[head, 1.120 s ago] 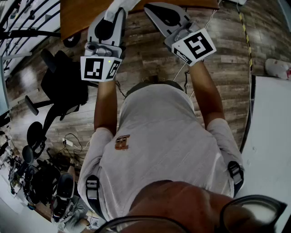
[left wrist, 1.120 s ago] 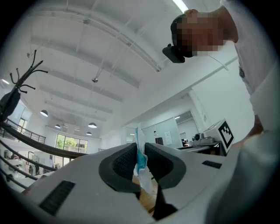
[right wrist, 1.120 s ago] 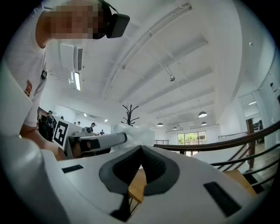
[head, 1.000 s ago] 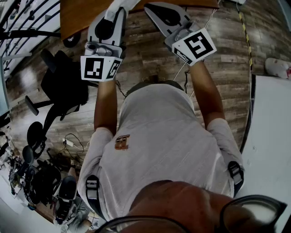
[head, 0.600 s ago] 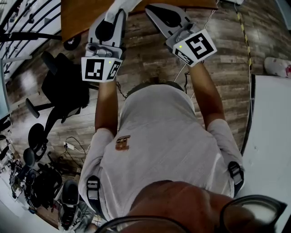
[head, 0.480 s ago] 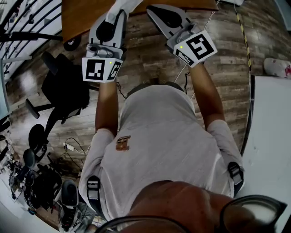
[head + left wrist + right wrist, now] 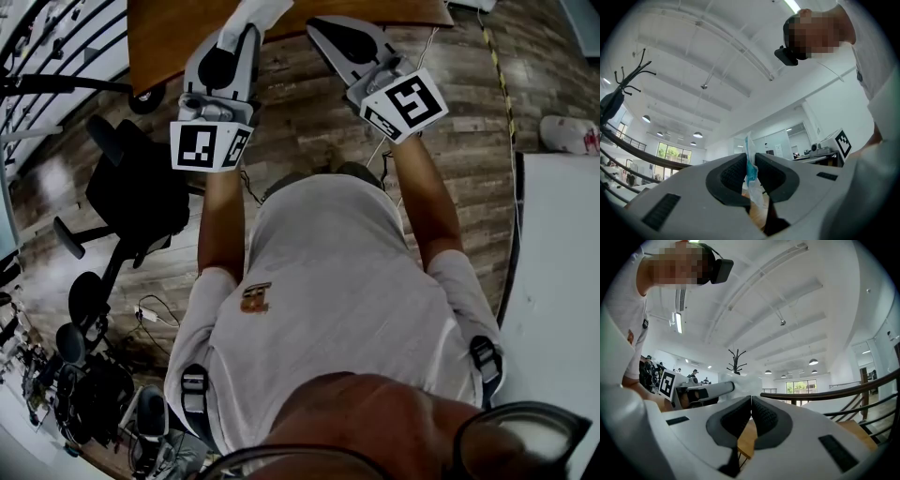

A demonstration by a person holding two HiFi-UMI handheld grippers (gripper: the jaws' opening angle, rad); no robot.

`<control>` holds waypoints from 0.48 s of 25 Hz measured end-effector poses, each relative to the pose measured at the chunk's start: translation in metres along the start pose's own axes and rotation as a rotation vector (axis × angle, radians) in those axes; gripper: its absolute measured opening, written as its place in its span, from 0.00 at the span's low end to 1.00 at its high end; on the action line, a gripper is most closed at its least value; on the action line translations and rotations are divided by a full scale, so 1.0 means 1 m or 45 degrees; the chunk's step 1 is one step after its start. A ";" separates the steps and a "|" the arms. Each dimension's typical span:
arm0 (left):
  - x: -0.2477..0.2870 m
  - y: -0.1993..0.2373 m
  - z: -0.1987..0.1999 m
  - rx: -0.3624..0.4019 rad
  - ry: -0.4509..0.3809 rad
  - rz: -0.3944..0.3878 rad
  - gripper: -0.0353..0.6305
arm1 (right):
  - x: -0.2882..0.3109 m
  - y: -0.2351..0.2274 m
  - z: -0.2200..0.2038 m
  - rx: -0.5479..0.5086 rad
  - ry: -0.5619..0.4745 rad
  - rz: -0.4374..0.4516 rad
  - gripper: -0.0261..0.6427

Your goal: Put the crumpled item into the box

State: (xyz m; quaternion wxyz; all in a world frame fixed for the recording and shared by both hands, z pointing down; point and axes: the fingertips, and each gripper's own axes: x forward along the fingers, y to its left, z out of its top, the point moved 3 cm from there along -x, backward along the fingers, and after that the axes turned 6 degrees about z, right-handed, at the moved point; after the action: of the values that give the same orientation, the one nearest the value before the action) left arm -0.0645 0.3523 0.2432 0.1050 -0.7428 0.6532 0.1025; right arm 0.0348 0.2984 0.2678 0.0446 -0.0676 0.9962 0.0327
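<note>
Right now my left gripper (image 7: 750, 157) is pinched tight on the crumpled item (image 7: 751, 170). It is a thin white and blue thing that stands up tall between the jaws. My right gripper (image 7: 751, 400) is closed with nothing in it. Both point ahead at the table (image 7: 169, 37). I cannot see the box anywhere, so I cannot tell which way it lies.

The left tongs (image 7: 246, 28) and the right tongs (image 7: 315, 24) have both crept nearer the desk (image 7: 169, 37). The crumpled item (image 7: 259, 11) pinched in the left tongs now reaches farther over the desk's near edge.
</note>
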 end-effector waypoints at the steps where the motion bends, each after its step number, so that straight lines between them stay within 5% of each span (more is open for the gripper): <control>1: -0.001 0.005 -0.002 -0.002 0.000 -0.006 0.16 | 0.004 0.001 -0.002 -0.002 0.002 -0.007 0.09; 12: -0.014 0.038 -0.016 -0.044 -0.008 -0.062 0.16 | 0.025 0.016 -0.015 -0.026 0.030 -0.084 0.09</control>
State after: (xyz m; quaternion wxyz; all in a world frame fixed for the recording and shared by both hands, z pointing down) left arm -0.1037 0.3556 0.2621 0.0967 -0.7599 0.6327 0.1134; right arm 0.0064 0.3097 0.2814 0.0331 -0.1011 0.9935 0.0408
